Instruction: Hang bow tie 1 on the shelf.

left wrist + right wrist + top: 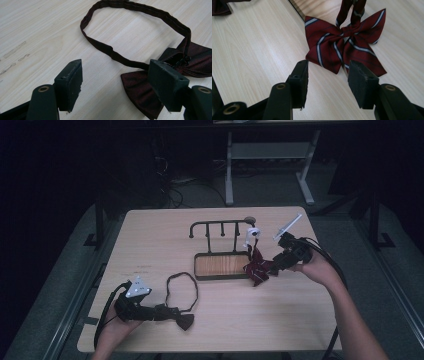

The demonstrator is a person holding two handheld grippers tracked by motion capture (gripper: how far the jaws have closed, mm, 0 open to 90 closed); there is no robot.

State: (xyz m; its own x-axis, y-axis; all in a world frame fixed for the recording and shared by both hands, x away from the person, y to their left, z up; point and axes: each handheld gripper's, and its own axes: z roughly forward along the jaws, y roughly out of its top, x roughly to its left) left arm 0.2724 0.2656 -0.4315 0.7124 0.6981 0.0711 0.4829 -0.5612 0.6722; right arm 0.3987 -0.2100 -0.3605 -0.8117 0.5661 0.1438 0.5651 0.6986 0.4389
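Room dim — far part near black. Light wood-grain tabletop (150,240) with rounded corners. Grey floor (270,190) beyond it. White-legged desk frame (270,155) at back, dark cables (172,187) trailing on floor left of it.

The near and left stretches of the table (150,235) lie bare, open for passage. In the middle, a rack (220,227) on a wooden tray (220,265) blocks the way. A striped bow tie (344,45) lies just right of the tray, perhaps touching it. Near left, the dark bow tie's strap loop (135,32) sprawls across the tabletop.
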